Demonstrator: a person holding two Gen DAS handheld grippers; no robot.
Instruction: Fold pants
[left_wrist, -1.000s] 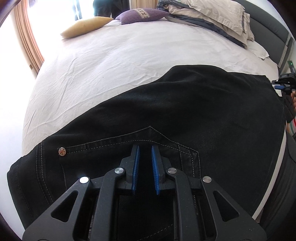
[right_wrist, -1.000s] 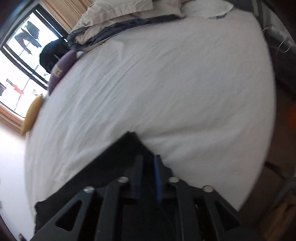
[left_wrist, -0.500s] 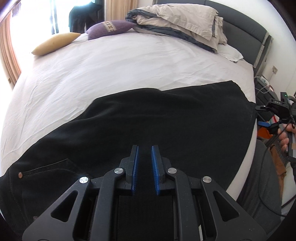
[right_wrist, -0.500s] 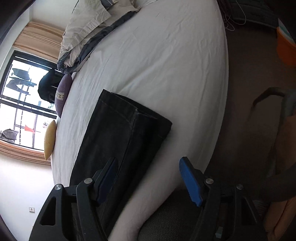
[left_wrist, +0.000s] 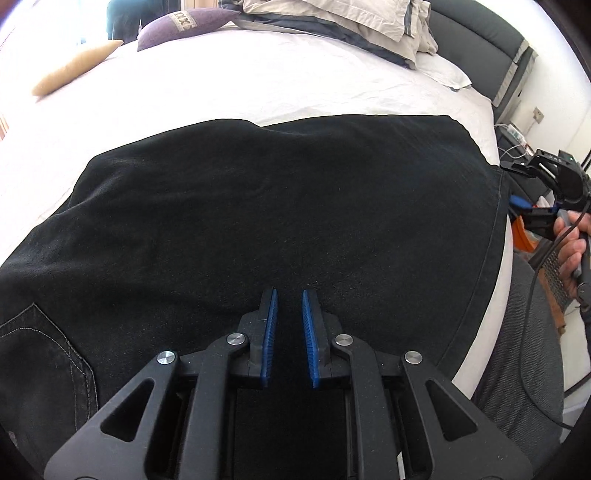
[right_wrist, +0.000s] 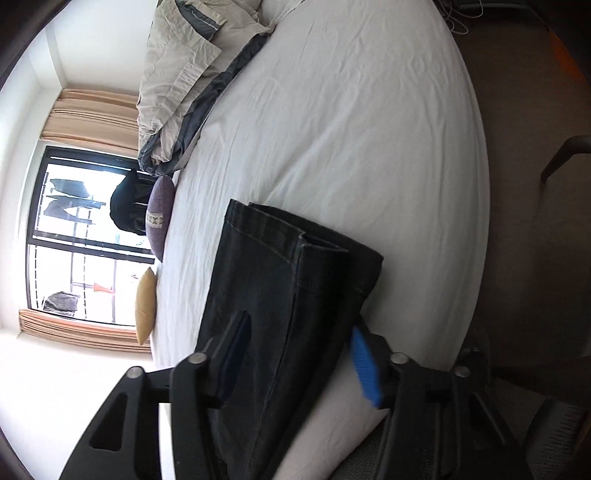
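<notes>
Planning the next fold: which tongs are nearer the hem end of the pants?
Right. The right tongs hang open astride the leg, close to the hem end of the pants. The left tongs sit over the middle of the pants, nearer the pocket.

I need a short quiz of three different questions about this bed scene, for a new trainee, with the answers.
1. True or false: the right gripper is open.
2. What do the pants lie on: A) a chair, B) the bed sheet, C) the floor?
3. Fill in: the pads on the left gripper are ____ in colour.

Key: 1 true; 2 B; 3 blue.
</notes>
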